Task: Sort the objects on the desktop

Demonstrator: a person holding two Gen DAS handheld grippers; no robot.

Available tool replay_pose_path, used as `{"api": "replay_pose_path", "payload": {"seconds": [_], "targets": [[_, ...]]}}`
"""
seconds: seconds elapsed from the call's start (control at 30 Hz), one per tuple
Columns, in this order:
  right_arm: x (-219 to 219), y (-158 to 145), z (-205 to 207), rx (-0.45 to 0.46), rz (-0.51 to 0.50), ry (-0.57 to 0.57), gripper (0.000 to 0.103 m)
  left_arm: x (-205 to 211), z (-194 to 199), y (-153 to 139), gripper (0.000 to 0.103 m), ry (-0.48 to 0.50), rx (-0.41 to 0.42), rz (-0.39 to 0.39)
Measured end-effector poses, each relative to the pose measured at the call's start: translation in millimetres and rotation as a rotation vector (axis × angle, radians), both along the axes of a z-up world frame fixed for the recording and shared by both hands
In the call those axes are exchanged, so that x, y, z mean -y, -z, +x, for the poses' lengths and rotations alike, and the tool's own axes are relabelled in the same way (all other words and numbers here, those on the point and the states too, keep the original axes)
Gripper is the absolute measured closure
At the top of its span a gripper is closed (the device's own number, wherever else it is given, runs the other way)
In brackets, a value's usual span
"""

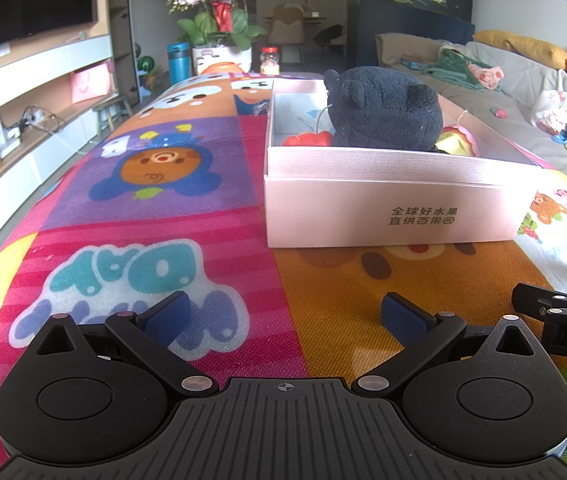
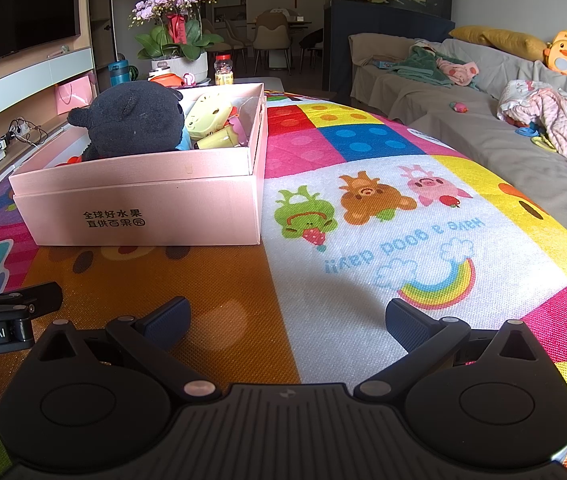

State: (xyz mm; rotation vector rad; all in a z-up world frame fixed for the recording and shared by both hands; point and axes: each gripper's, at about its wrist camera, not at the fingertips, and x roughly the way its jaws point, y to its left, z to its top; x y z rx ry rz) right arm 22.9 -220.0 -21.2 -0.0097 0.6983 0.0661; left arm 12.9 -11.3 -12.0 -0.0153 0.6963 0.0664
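While both grippers, left (image 1: 283, 316) and right (image 2: 287, 320), rest empty with fingers spread, the box (image 1: 383, 208) sits ahead. Risk: plush toy (image 1: 383, 112) overtops the rim; a nudge could topple it.

Both wrist views sit low over the colourful cartoon-print mat (image 1: 155, 184), facing the room's far end. Shared: pink cardboard box (image 2: 139, 204), nearby, right-of-centre in left view, left in right view.
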Motion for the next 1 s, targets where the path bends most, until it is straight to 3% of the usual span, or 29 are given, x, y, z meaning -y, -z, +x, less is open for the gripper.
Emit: {"api": "replay_pose_path", "payload": {"seconds": [0.67, 1.0], "targets": [[0.0, -0.1, -0.1, 0.0, 0.0, 0.0, 0.0, -2.0, -4.7, 0.7, 0.0, 0.005, 0.001, -0.004], [0.0, -0.1, 0.0, 0.0, -0.001, 0.0, 0.0, -2.6, -2.2, -4.8, 0.0, 0.025, -0.054, -0.006]]}}
